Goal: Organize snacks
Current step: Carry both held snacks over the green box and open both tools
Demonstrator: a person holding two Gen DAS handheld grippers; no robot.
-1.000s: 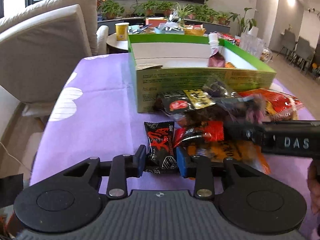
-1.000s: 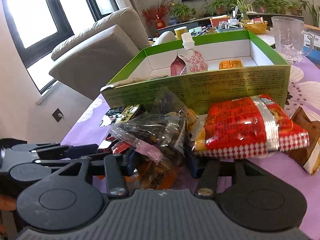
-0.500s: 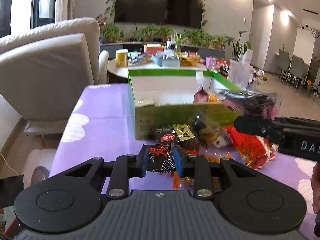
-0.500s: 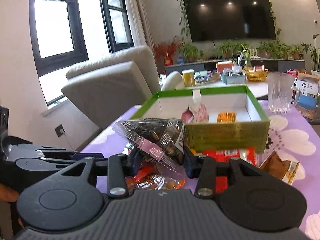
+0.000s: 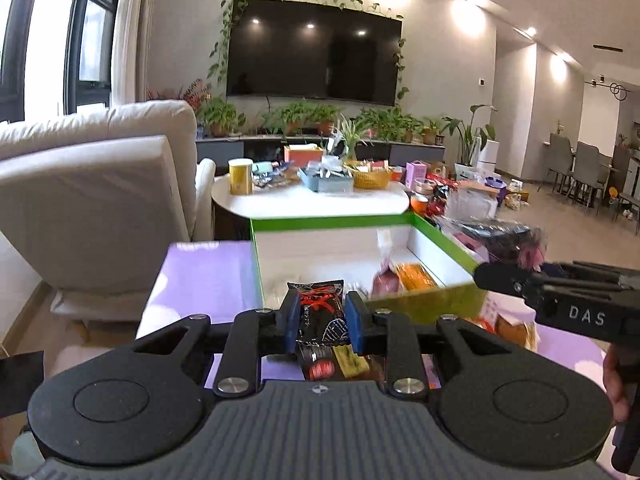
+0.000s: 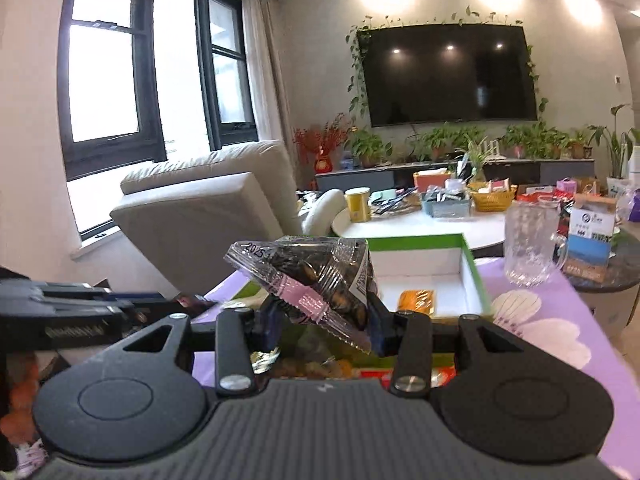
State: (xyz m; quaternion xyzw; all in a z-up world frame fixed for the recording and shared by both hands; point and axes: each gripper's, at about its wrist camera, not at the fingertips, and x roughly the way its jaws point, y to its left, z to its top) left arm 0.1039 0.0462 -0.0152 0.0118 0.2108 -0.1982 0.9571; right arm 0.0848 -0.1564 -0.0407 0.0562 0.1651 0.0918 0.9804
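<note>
My left gripper (image 5: 321, 322) is closing its blue pads onto a black-and-red snack packet (image 5: 320, 312) raised just before the green box (image 5: 332, 223) ahead, while my right gripper (image 6: 325, 322) pinches a clear bag of dark snacks (image 6: 308, 280), lifted in front of that same box (image 6: 476, 276).

Each camera sits just behind its own fingers and looks forward, slightly downward, over the purple table (image 5: 200, 272); both views face the green box (image 6: 476, 280) and the television (image 5: 314, 48) (the left view looks from further left).
</note>
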